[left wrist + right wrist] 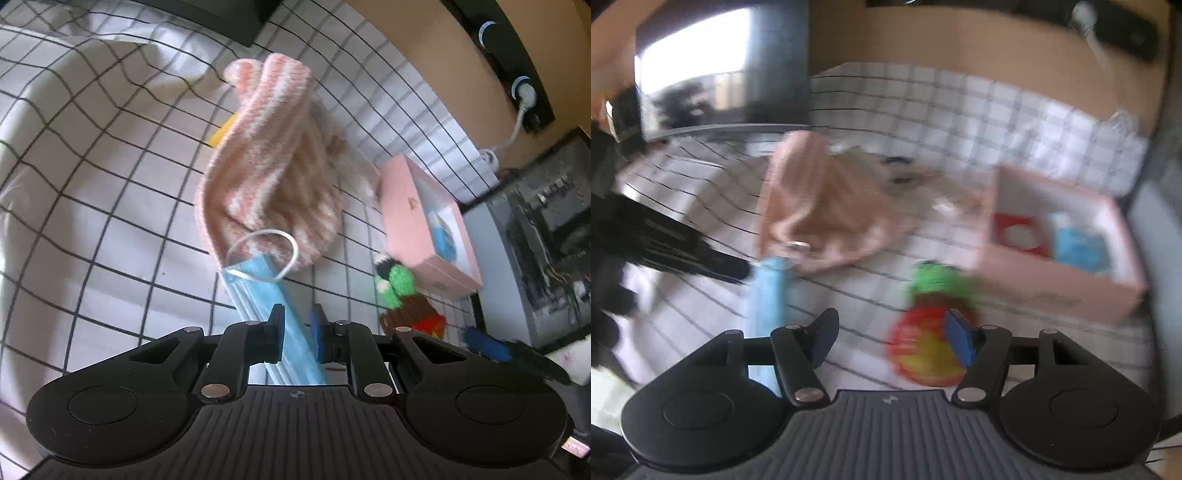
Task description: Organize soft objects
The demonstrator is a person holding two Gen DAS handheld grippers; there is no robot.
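My left gripper [297,319] is shut on a folded blue face mask [258,284], whose white ear loop lies over a pink-and-white striped knit piece [266,166]. A knitted cactus toy [399,291] sits to the right, beside an open pink box [424,229]. In the blurred right wrist view, my right gripper [892,336] is open just above the cactus toy [931,295], with nothing pressed between its pads. The pink box [1034,280] holds a blue item and a red-and-white item. The mask [768,295] and the knit piece [820,214] lie to the left.
A white cloth with a black grid [110,221] covers the surface and is rumpled at the left. A black socket strip [524,92] hangs on the tan wall. A grey case [535,240] stands at the right edge. A dark screen [720,74] stands at the back left.
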